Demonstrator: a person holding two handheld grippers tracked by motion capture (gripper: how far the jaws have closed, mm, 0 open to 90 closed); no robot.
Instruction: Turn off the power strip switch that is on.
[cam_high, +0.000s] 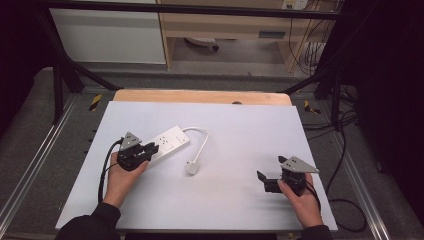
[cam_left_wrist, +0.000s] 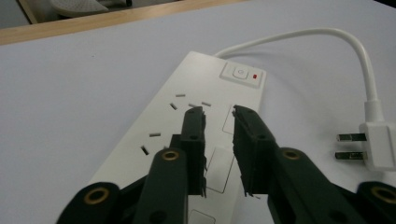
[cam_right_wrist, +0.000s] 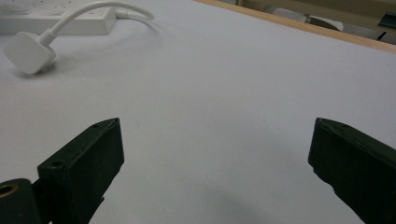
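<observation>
My left gripper (cam_left_wrist: 219, 112) hovers over the near end of the white power strip (cam_left_wrist: 196, 135), its jaws parted by a narrow gap with nothing pinched between them; the pads press on nothing. The strip lies flat on the white tabletop (cam_high: 240, 130), on its left half, with its switch (cam_left_wrist: 240, 73) at the far end. Its white cord (cam_high: 202, 137) loops round to the plug (cam_high: 192, 167), which rests just beside the strip. My right gripper (cam_right_wrist: 215, 140) sits well apart over bare tabletop, jaws spread wide and empty.
</observation>
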